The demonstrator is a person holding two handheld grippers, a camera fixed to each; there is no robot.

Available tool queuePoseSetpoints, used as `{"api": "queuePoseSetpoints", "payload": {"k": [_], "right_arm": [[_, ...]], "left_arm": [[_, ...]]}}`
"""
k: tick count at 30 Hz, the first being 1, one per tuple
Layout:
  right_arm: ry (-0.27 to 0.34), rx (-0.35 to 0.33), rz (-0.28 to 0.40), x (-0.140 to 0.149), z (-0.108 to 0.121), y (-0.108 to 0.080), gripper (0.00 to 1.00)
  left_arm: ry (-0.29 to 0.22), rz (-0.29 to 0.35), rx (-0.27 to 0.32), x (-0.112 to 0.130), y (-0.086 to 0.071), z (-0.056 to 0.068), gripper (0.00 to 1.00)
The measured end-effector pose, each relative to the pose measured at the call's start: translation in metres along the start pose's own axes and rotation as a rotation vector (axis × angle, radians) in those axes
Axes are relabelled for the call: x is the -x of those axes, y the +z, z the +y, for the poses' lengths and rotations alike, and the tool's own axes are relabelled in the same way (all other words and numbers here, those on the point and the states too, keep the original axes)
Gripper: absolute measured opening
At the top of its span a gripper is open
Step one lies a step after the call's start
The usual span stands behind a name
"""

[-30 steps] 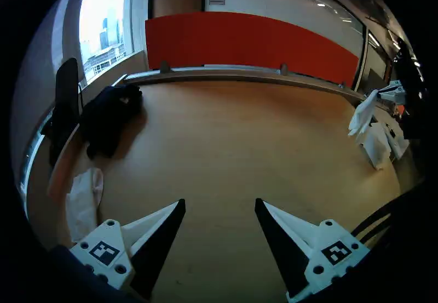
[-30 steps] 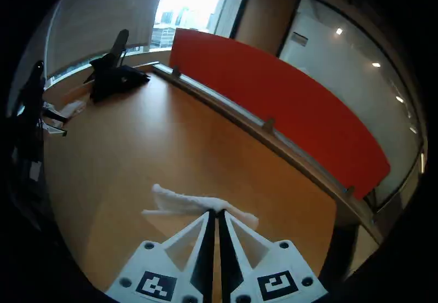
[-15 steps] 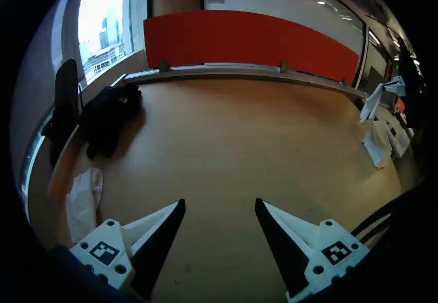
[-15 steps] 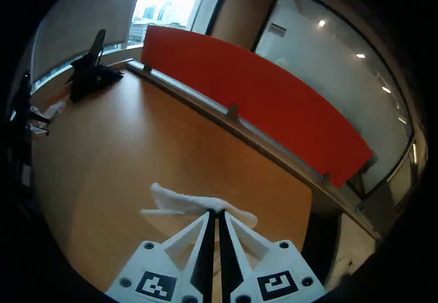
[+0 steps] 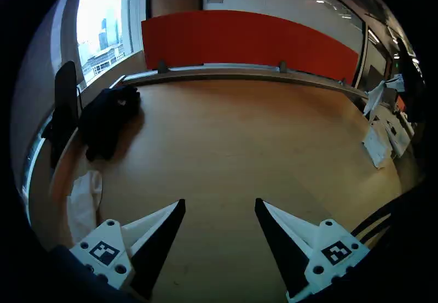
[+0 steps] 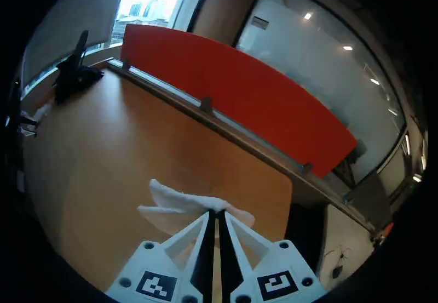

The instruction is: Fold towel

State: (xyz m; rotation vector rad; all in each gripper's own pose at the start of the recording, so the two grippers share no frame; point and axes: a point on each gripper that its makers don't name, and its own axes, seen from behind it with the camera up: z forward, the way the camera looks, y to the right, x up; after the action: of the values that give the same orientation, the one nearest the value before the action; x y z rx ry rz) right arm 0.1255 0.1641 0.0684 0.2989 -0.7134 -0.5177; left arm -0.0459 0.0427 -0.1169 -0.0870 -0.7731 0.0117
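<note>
Towel (image 6: 176, 206), one, between right gripper (image 6: 217, 216) fingers (image 6: 203, 248)

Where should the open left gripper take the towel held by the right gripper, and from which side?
Probably the towel's loose corner, left of the right gripper in its own view, approached from that side: the cloth bunches at the shut jaws, while that corner sticks out free.

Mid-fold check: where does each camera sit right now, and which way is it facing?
Left gripper view: rides the left gripper, jaws open, facing across the wooden table toward the red divider.
Right gripper view: rides the right gripper, jaws shut on the white towel, angled along the divider.
Shared: table, divider, dark bundle.
</note>
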Motion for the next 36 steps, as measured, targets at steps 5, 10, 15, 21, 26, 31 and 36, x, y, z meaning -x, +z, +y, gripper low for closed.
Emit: {"api": "queuePoseSetpoints", "payload": {"k": [5, 10, 15, 21, 26, 31, 36], "right_arm": [[0.01, 0.009, -0.011, 0.008, 0.007, -0.004, 0.04], [0.024, 0.016, -0.02, 0.02, 0.009, -0.011, 0.04], [0.036, 0.024, -0.035, 0.036, 0.011, -0.021, 0.04], [0.082, 0.041, -0.076, 0.075, 0.016, -0.035, 0.04], [0.128, 0.057, -0.135, 0.122, 0.018, -0.044, 0.04], [0.179, 0.062, -0.196, 0.166, 0.013, -0.047, 0.04], [0.212, 0.064, -0.248, 0.2, 0.007, -0.047, 0.04]], "left_arm": [[0.003, -0.002, 0.001, -0.001, 0.0, 0.002, 0.94], [0.01, -0.001, 0.004, -0.003, 0.001, 0.004, 0.94], [0.018, 0.0, 0.008, -0.005, 0.0, 0.006, 0.94], [0.025, -0.002, 0.013, -0.005, -0.001, 0.009, 0.94], [0.031, -0.007, 0.014, -0.003, -0.002, 0.011, 0.94], [0.037, -0.011, 0.016, -0.002, -0.002, 0.014, 0.94], [0.045, -0.015, 0.017, -0.001, -0.002, 0.017, 0.94]]}}
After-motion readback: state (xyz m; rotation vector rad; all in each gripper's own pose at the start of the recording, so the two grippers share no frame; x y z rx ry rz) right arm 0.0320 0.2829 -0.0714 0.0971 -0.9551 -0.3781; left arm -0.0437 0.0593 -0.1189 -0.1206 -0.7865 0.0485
